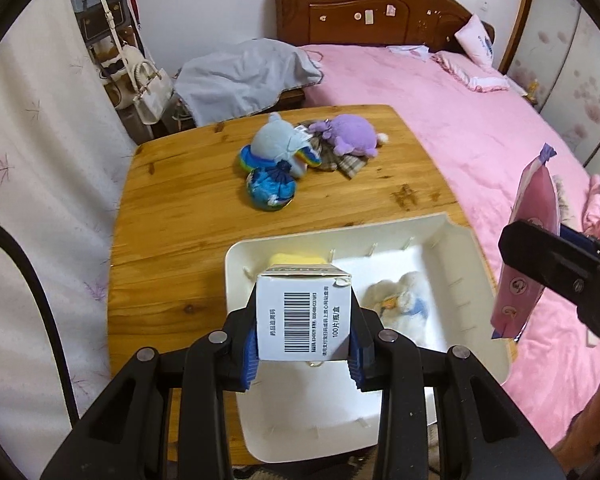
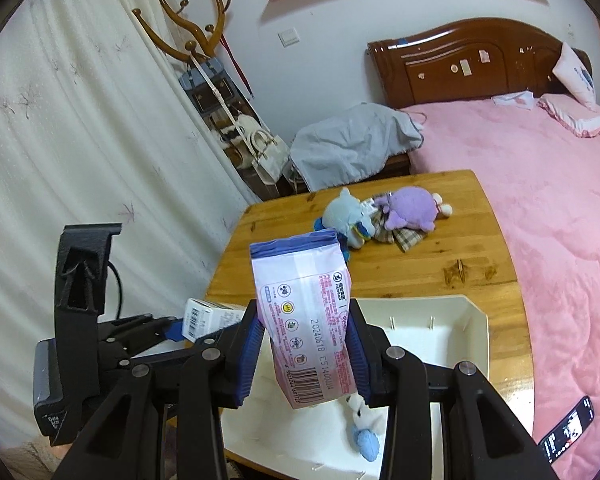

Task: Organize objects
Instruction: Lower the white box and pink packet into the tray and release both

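Note:
My left gripper [image 1: 304,340] is shut on a white carton with a barcode [image 1: 304,316] and holds it above the left part of a white tray [image 1: 456,236]. A yellow item [image 1: 296,260] and a white and blue plush [image 1: 400,304] lie in the tray. My right gripper [image 2: 304,352] is shut on a pink and white packet [image 2: 308,320] and holds it upright over the tray [image 2: 476,320]. The packet also shows in the left wrist view [image 1: 528,248] at the tray's right edge. The carton shows in the right wrist view [image 2: 204,316].
The wooden table [image 1: 172,208] carries a blue plush [image 1: 276,148], a purple plush [image 1: 352,136], a plaid cloth [image 1: 348,164] and a blue ball [image 1: 270,192] at its far side. A pink bed [image 1: 460,100] lies to the right, a curtain [image 1: 40,140] to the left. A phone [image 2: 568,432] lies on the bed.

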Tool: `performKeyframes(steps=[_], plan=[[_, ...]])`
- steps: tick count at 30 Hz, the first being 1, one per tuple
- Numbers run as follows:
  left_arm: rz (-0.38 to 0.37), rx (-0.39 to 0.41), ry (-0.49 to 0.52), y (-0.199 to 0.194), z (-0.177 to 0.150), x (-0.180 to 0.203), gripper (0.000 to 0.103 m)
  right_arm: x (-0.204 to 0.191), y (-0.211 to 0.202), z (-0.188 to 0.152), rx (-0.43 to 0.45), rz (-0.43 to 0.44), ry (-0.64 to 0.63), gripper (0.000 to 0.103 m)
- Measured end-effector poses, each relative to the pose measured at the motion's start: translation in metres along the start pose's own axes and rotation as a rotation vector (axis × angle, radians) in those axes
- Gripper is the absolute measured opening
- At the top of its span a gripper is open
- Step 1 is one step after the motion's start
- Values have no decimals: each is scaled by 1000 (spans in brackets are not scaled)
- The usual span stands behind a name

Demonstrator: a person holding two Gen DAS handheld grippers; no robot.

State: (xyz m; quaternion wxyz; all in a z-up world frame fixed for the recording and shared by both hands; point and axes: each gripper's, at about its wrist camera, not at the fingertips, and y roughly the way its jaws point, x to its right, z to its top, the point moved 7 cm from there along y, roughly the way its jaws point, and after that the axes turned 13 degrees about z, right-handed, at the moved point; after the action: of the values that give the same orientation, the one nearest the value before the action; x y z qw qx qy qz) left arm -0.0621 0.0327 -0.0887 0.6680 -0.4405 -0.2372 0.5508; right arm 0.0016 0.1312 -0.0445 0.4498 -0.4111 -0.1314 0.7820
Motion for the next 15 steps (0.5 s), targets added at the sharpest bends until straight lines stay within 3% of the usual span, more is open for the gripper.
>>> performKeyframes(steps=[13,15], plan=[[-65,-79,14,9,-21,10,40,0,5,-12,-32,-31,-7,42],[-109,-110,3,12,-24,13,52,-1,6,-14,-40,-49,-16,50]])
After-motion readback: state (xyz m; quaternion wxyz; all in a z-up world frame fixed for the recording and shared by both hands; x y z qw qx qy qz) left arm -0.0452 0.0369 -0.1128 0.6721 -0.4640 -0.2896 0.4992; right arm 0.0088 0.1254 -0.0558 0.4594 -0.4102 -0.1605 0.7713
